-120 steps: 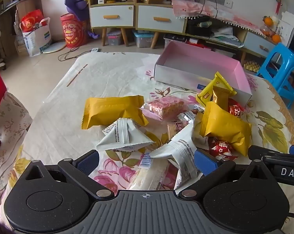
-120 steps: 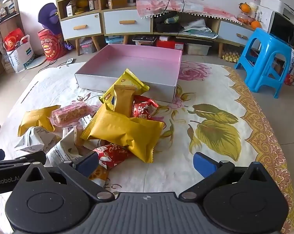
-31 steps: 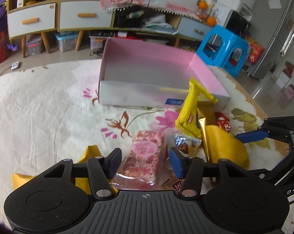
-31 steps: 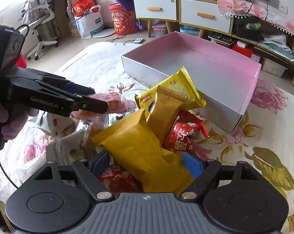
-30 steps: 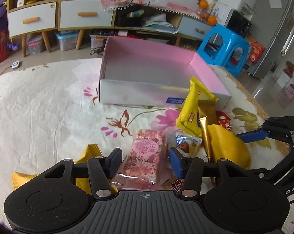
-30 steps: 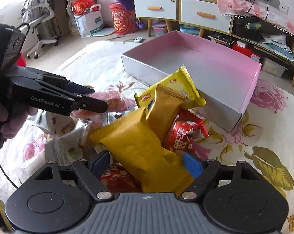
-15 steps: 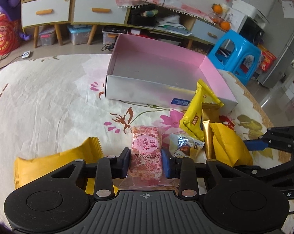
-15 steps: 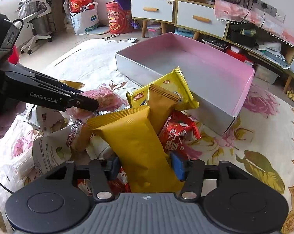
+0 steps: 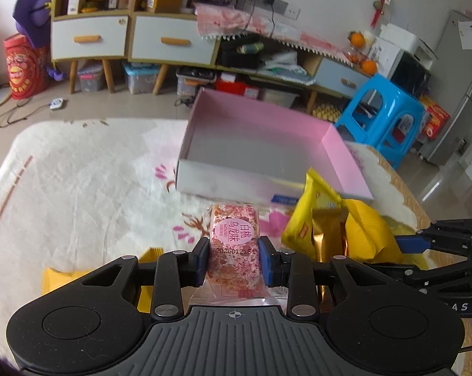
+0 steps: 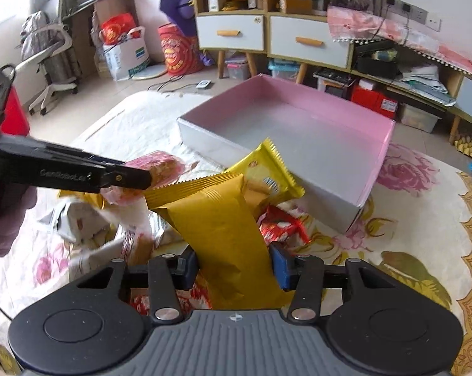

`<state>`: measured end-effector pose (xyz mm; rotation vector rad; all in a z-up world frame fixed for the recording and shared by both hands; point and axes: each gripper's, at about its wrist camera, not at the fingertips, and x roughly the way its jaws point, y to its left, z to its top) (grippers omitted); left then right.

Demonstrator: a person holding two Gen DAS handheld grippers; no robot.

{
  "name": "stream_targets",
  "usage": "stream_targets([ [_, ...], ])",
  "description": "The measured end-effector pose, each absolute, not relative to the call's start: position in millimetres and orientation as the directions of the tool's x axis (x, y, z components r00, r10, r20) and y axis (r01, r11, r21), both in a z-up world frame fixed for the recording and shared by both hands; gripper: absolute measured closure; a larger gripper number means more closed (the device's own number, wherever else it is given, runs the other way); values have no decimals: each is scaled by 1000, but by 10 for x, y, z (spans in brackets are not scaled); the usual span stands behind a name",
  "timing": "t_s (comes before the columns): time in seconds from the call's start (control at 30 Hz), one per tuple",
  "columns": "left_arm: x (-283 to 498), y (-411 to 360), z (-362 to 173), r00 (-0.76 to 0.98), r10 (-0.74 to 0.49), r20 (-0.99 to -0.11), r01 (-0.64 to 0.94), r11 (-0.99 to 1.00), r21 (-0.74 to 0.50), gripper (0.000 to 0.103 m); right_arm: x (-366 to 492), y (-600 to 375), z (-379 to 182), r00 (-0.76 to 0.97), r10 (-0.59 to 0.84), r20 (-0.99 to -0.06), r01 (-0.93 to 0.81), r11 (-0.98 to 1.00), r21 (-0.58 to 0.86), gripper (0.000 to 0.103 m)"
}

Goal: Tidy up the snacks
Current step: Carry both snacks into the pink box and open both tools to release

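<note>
Pink snack bar (image 9: 234,244) clamped in left gripper (image 9: 234,261) angled down over floral cloth (image 9: 79,188), yellow packet (image 10: 226,235) pinched in right gripper (image 10: 234,266), tilted down, pink box (image 10: 298,131) beyond.

On my left wrist view, the pink snack bar (image 9: 234,244) carries a round label with Chinese characters I read as 白桃乌龙味, and below it a printed number, 202601 and further digits too blurred to settle. The right gripper (image 9: 408,242) shows the letters "AS".

On my right view, the left gripper (image 10: 145,178) reads, blurred, "GenRobot.AI".

the left gripper (image 9: 234,258) pinches a pink speckled clear-wrapped snack bar (image 9: 234,244) before the empty pink-lined cardboard box (image 9: 267,144).
</note>
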<state>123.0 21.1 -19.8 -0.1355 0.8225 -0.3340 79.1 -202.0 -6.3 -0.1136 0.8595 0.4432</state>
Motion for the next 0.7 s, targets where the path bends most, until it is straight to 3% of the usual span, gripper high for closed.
stream_targets([
  [0.33, 1716, -65, 68, 700, -340, -628, 290, 939, -186, 73, 1278, -2283, 209, 682, 286, -673, -286, 951, 115, 65],
  [0.7, 2324, -325, -345, 740, -296, -604, 273, 953, -131, 73, 1879, -2377, -147, 731, 223, -645, -136, 974, 183, 65],
])
